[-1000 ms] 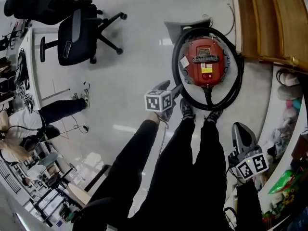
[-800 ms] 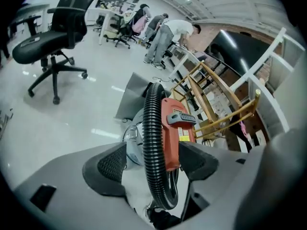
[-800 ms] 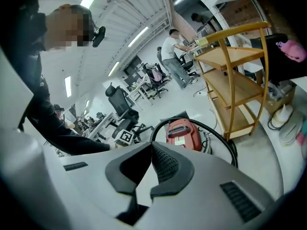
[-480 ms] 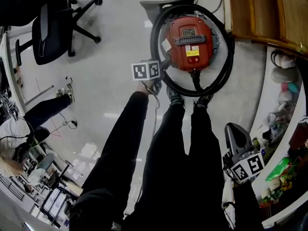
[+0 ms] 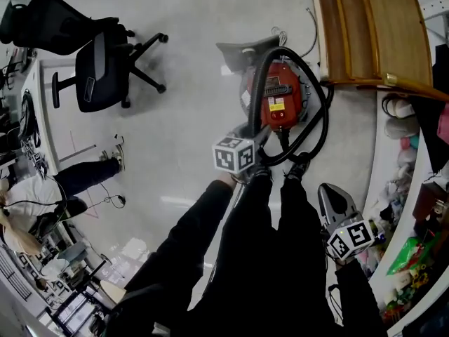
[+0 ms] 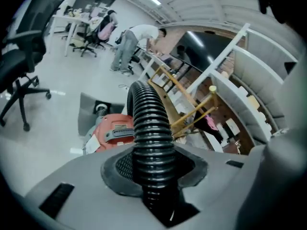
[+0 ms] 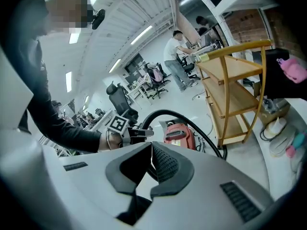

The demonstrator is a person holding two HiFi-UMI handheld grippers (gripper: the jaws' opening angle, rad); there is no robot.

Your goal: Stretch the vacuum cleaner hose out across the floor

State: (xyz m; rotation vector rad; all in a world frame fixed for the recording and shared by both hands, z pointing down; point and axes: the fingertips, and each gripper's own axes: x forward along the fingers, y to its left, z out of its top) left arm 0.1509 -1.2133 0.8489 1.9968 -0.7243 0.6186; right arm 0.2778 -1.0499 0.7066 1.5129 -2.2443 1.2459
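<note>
Left gripper: clenched on the hose. Its jaws have just been closing, and the dark pads now press on the ribbed tube from both sides.
Hose: black and ribbed. It comes out from between the left jaws, climbs ahead of them, arches over the vacuum cleaner and drops on the far side. From there it curves back along the floor toward the person's feet.
Vacuum cleaner: red and round, on the floor just beyond the left gripper's tips, under the arch of the hose.
Right gripper: jaws pressed together with nothing between them. It is held beside the person's legs, well apart from the hose, which lies ahead of it and to its left.
Shelf: wooden, past the vacuum cleaner, ahead of the right gripper.
Office chair: black, on the floor well off to the left of the left gripper.
</note>
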